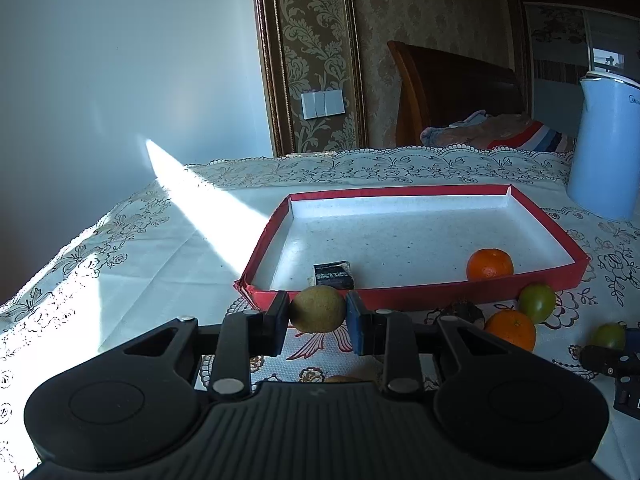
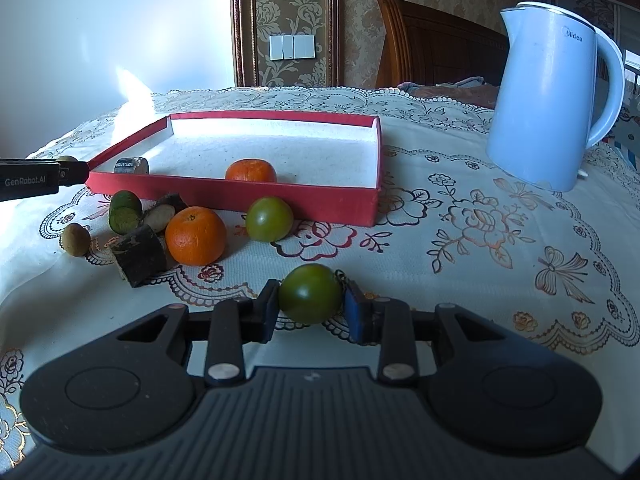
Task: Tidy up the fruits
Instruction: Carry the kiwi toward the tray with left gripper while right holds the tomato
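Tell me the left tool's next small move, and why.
Probably carry it forward over the red tray's near wall, then release. The left tool is shut on a brownish-green fruit just short of that wall, and one orange already lies inside.

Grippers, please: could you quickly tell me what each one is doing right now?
Left gripper: shut on the brownish-green fruit.
Right gripper: shut on the green tomato.
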